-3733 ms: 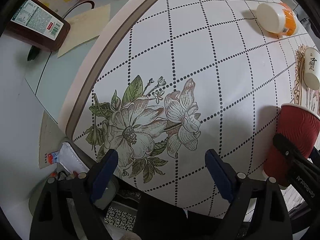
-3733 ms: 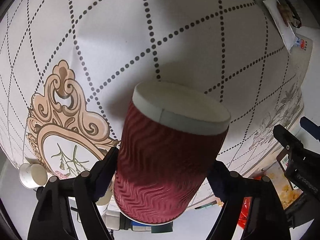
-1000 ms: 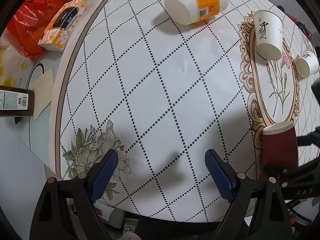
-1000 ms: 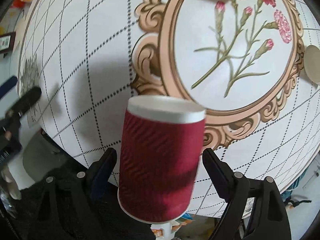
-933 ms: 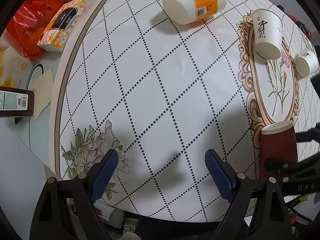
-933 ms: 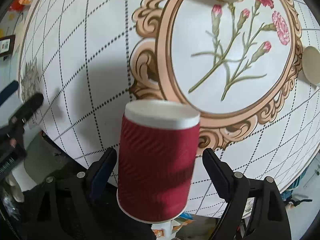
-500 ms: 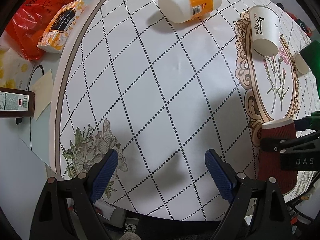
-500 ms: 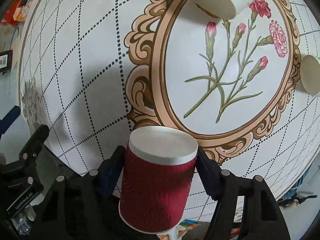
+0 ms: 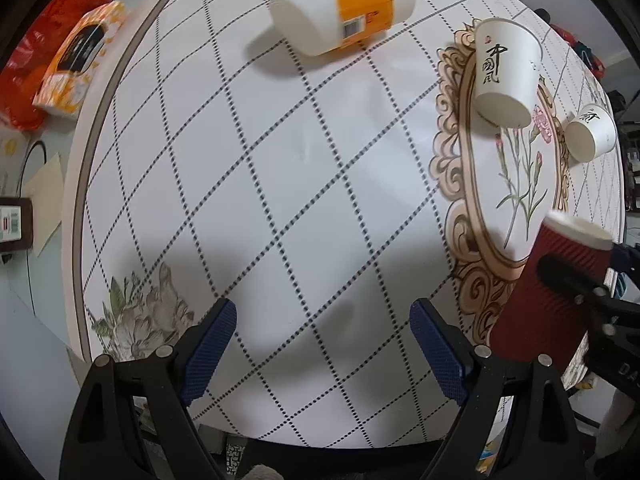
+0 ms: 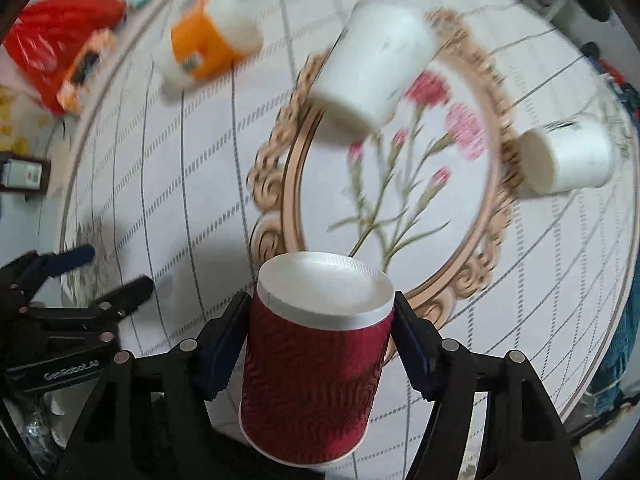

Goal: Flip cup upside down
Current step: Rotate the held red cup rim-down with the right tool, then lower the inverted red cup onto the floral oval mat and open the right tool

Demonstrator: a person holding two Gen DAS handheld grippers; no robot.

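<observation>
A dark red ribbed paper cup (image 10: 316,368) with a white end is held between the blue pads of my right gripper (image 10: 320,344), which is shut on its sides. The cup's white closed end points away from the camera, above the table's near edge by the ornate frame print. In the left wrist view the same cup (image 9: 548,296) shows at the right, tilted, with the right gripper's black finger (image 9: 568,280) across it. My left gripper (image 9: 322,344) is open and empty above the tablecloth (image 9: 280,168).
A tall white paper cup with black lettering (image 9: 504,72) and a smaller white cup (image 9: 590,132) lie on the flower print. An orange-and-white container (image 9: 344,12) lies on its side at the back. A snack pack (image 9: 76,60) and a red bag (image 9: 24,52) sit far left.
My right gripper closed onto the red cup and swung with it, so the view now looks across the table. The left gripper barely moved.
</observation>
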